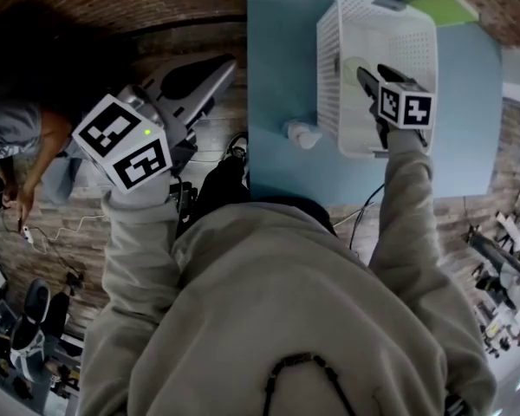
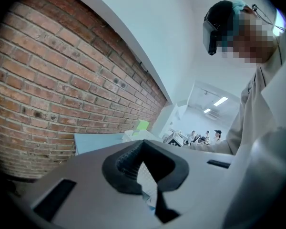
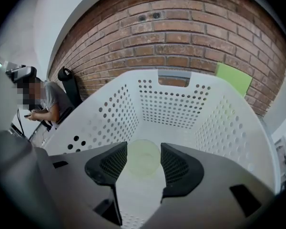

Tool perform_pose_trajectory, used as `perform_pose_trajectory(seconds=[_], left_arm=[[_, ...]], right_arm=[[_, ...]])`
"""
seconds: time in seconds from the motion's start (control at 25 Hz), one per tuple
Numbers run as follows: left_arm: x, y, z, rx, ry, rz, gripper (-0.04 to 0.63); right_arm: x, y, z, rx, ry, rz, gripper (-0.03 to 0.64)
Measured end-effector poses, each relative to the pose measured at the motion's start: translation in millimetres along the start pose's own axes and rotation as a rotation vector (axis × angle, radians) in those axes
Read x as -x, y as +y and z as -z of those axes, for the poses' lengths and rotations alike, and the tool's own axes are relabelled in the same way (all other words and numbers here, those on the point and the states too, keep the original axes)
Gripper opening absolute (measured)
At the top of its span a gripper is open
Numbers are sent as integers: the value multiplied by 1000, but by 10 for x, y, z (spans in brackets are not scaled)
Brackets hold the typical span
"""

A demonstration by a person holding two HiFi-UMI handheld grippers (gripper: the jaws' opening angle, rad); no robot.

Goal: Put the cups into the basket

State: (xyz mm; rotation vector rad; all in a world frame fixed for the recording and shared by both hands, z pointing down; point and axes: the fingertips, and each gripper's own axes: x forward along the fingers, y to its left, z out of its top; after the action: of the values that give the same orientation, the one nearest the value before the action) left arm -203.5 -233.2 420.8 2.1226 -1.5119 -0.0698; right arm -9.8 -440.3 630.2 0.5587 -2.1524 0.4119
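**Head view:** A white perforated basket (image 1: 331, 85) is set on a blue table (image 1: 282, 59). A pale green cup (image 1: 354, 66) is seen inside it, beneath the right gripper (image 1: 374, 78). The left gripper (image 1: 210, 69) is held beside the table's edge.

**Left gripper view:** The jaws are closed tip to tip, with nothing gripped.

**Right gripper view:** The jaws are spread and clear of the cup, which stands upright on the basket floor, mouth upward, long axis vertical.
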Motion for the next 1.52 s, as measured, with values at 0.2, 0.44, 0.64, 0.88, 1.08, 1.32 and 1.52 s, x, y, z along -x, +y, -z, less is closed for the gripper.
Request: perform_pose_trajectory(seconds=[0.2,0.44,0.64,0.88,1.08,1.32,1.52], left_arm=[[56,-207,-80,-41,-3,56,-5],[45,-509,-154,-81,7,148,-5],[-14,-714,-158,-108,22,216,-5],[-53,-921,-104,-132,53,288,-5],[-65,-1228,-81,-173,74,370,-5],[-106,-1607,-126,-219,80,462,-5],[-120,-2014,-141,-250,80,537,-5]], right_arm=[[317,103,25,-30,-47,19,224],[775,303,179,-63,-112,60,129],[1127,419,311,-84,-215,74,12],[1466,530,244,-147,-358,85,11],[1859,666,291,-187,-430,84,12],[2394,980,294,-201,-531,61,11],[2843,1247,174,-200,-628,17,11]])
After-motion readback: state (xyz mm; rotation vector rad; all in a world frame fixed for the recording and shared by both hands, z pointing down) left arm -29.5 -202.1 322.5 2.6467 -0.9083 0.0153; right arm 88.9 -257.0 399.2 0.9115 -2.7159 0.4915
